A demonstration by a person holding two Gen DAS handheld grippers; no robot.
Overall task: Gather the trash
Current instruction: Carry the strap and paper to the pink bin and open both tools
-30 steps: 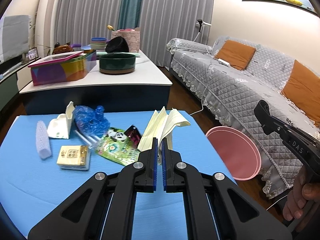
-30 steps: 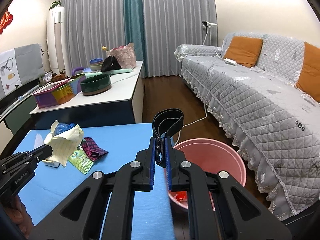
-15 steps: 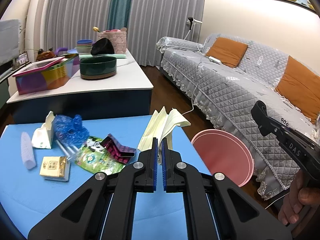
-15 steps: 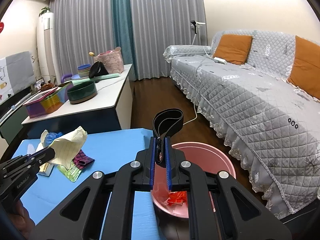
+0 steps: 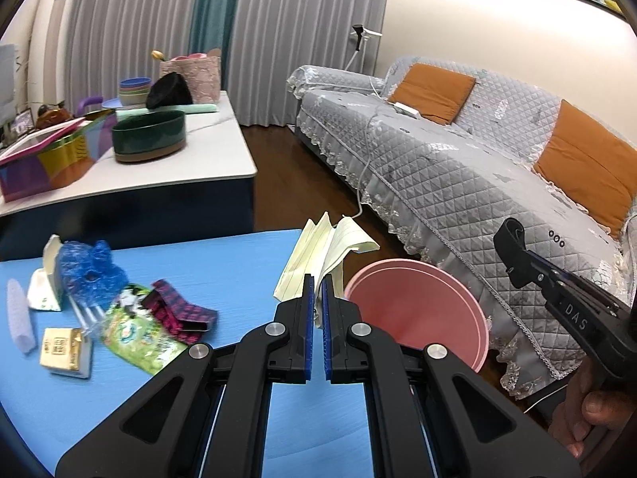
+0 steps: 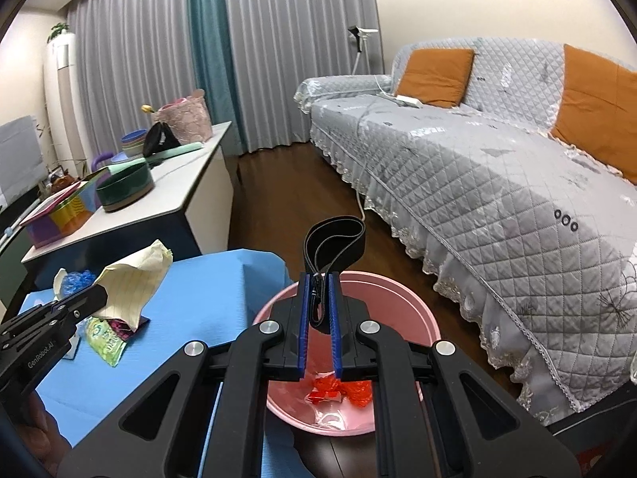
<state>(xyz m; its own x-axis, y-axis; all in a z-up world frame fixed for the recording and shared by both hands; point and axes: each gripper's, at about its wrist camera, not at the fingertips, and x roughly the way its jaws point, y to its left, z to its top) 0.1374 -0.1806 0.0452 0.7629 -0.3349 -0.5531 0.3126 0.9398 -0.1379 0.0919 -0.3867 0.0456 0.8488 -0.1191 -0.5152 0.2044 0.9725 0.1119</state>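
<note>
1. The left tongs (image 5: 317, 279) are clamped nearly closed on a crumpled sheet of yellow lined paper (image 5: 326, 247), which sticks up and fans out beyond the blue pads.
2. The paper is held above the far right corner of the blue surface (image 5: 239, 263), close to the rim of the pink basin (image 5: 422, 310).
3. The right tongs (image 6: 318, 279) are pinched narrowly on a black elastic band (image 6: 334, 239); its loop stands up past the tips and a short end hangs down between the pads.
4. In the right wrist view the band is over the pink basin (image 6: 398, 298), which sits low beside the surface, between it and the grey quilted sofa (image 6: 497, 207).
5. Red crumpled wrappers (image 6: 342, 390) lie in the bottom of the basin.
6. More trash remains on the left part of the blue surface: a blue plastic bag (image 5: 89, 275), a green snack packet (image 5: 139, 334), a dark red checked wrapper (image 5: 179, 310), a small gold box (image 5: 65, 346), a white foam sleeve (image 5: 18, 314) and a white carton (image 5: 45, 283).
7. These pieces lie close together, some overlapping; the view is blurred there, so the exact contacts are hard to tell.
8. A hand (image 5: 593, 414) grips the handle of the right tongs at the lower right edge of the left wrist view.
9. Behind the blue surface stands a white-topped cabinet (image 5: 223, 159) carrying a dark green bowl (image 5: 149, 139) and a colourful box (image 5: 47, 159).
</note>
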